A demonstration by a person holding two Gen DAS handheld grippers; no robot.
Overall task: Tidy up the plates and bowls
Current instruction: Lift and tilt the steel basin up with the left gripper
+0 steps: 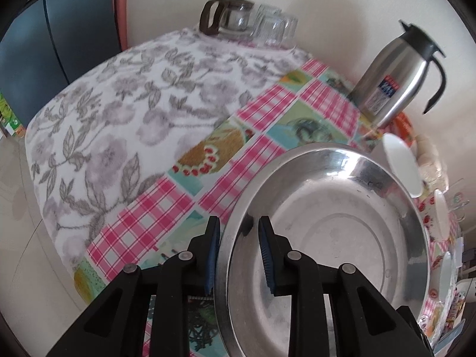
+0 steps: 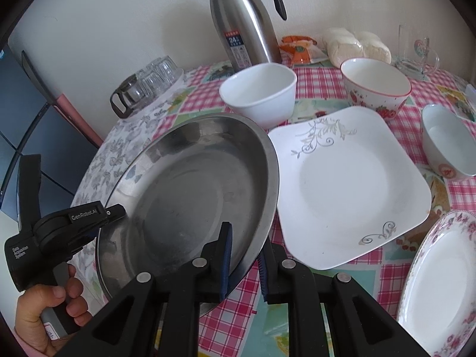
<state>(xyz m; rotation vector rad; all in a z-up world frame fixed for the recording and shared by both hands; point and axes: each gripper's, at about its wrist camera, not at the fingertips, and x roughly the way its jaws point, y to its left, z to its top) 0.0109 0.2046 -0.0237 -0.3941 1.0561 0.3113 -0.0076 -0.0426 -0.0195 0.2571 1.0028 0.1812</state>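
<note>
— What's on the left?

— The left gripper (image 2: 111,212), in a hand (image 2: 50,312), has its jaws clamped on the left rim of the steel plate (image 2: 190,196).

— And the right gripper (image 2: 245,260)?

— Jaws clenched on the plate's near right rim; the plate is tilted above the worktop (image 2: 315,300).

— Further right?

— A square white plate (image 2: 351,184) lies flat, two white bowls (image 2: 258,95) behind it, and a flowered plate (image 2: 440,282) at the edge.

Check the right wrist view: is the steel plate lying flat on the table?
No, the steel plate is tilted, its rim clamped by both the right hand-held gripper and the left hand-held gripper.
</note>
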